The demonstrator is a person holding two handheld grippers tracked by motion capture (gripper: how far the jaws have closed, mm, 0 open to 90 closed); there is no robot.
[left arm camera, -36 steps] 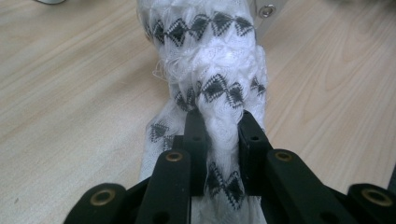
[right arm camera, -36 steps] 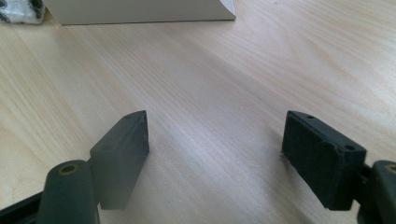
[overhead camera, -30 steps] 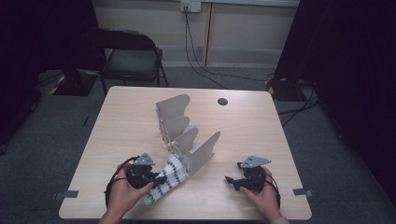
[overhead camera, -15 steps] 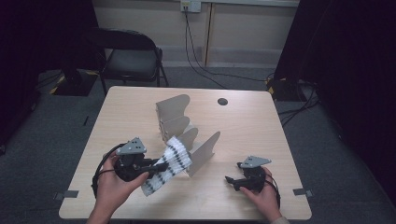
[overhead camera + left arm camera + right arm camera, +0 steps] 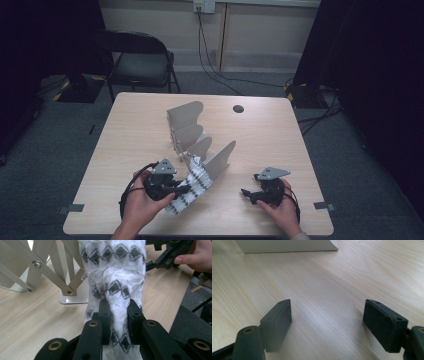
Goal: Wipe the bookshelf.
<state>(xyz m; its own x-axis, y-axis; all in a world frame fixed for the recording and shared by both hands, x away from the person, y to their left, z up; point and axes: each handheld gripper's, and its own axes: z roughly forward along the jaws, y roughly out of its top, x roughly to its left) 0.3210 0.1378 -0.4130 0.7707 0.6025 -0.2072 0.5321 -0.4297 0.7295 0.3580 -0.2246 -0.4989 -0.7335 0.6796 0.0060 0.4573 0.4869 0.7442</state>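
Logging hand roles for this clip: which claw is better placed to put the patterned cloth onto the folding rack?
Left. The left claw is shut on the patterned cloth, right beside the rack. The right claw stands open and empty over bare table.

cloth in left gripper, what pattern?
White cloth with rows of black diamonds; clearest in left gripper view.

No text, label, brand, number or sign can be read on anything here.
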